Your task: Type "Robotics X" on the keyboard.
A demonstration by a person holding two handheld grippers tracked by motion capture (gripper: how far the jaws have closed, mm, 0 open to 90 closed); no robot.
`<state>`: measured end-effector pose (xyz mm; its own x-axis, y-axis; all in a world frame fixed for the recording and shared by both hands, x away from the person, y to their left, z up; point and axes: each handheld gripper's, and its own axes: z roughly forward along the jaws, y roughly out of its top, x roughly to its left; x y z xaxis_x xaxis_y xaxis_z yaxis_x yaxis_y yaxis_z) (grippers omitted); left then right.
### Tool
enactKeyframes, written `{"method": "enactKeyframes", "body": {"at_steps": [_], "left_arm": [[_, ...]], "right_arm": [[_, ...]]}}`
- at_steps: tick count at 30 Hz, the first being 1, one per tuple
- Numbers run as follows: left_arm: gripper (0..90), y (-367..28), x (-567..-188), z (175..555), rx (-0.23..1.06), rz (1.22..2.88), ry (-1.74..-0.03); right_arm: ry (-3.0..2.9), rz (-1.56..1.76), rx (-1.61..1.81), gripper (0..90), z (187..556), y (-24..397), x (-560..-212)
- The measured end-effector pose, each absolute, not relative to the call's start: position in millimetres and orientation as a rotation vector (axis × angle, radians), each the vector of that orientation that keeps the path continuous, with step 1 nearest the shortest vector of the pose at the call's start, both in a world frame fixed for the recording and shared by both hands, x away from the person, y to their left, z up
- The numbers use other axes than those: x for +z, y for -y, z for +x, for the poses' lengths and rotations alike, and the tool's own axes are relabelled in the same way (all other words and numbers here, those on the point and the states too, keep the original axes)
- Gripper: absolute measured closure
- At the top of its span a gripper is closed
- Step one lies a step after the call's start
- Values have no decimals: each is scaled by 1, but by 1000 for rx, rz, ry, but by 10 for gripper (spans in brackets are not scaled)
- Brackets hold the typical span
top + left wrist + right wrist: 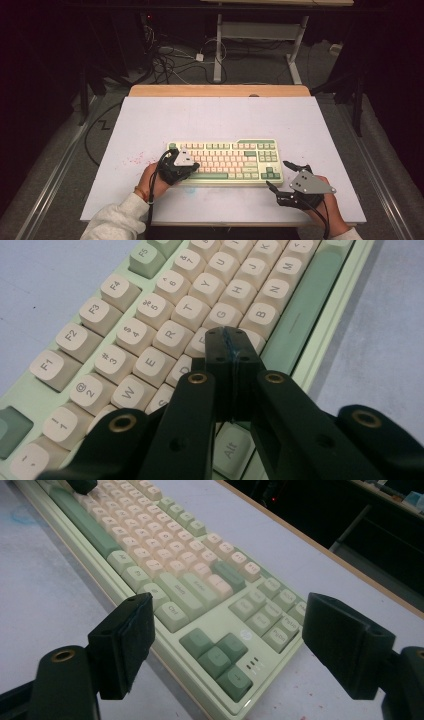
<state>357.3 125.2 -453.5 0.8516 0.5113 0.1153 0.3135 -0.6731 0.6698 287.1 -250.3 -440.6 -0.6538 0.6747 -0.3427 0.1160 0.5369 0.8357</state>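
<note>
A green and cream keyboard (225, 161) lies in the middle of the white table. My left gripper (194, 165) rests over the keyboard's left end, its jaws shut with nothing between them; in the left gripper view its tips (230, 342) press down among the letter keys near F and V, beside the green space bar (295, 320). My right gripper (280, 176) hovers off the keyboard's right front corner, jaws wide open and empty. In the right gripper view the keyboard (200, 590) runs away from the open jaws, with the arrow keys (215, 655) closest.
The white board (150, 125) has faint red specks left of the keyboard. A wooden strip (220, 90) edges the far side. Beyond it lie floor cables (170, 60) and another table's white legs (218, 45).
</note>
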Motion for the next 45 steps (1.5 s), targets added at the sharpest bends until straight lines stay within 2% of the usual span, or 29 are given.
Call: {"method": "enactKeyframes", "body": {"at_steps": [45], "left_arm": [[875, -126, -451, 353, 472, 2375, -579]], "right_arm": [[-2155, 608, 1045, 228, 287, 245, -446]]}}
